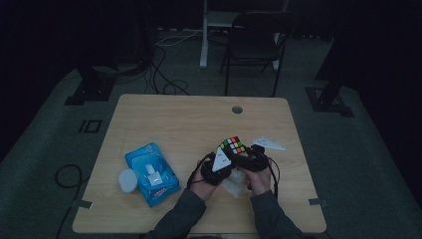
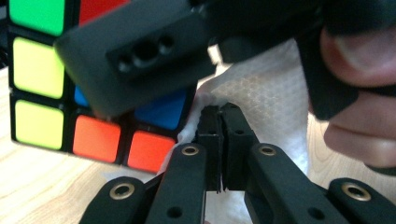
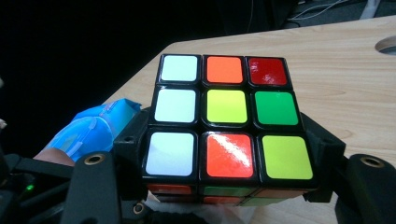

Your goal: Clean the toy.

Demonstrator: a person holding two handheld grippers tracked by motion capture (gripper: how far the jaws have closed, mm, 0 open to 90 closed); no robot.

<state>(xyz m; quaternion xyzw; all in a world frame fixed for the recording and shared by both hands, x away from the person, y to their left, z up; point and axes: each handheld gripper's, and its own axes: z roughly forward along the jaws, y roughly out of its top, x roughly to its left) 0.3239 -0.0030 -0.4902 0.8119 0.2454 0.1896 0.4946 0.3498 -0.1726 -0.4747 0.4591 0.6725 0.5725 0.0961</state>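
A scrambled colour cube (image 1: 233, 145) is held just above the wooden table (image 1: 174, 114), right of centre. My right gripper (image 1: 247, 153) is shut on the cube (image 3: 224, 116), one jaw pressing each side, with its top face of white, orange, red, yellow and green squares toward the camera. My left gripper (image 1: 230, 167) sits just left of it, shut on a white tissue (image 2: 266, 93). In the left gripper view its jaws (image 2: 220, 114) meet with tissue pinched at the tips, right beside the cube (image 2: 42, 116). More crumpled tissue (image 1: 234, 186) lies under the hands.
A blue pack of wet wipes (image 1: 152, 173) lies at the table's left, also seen as the blue pack (image 3: 93, 128) beyond the cube. A white lid (image 1: 128, 180) rests beside it. A cable hole (image 1: 237, 109) is at the far edge; a chair (image 1: 256, 40) stands behind.
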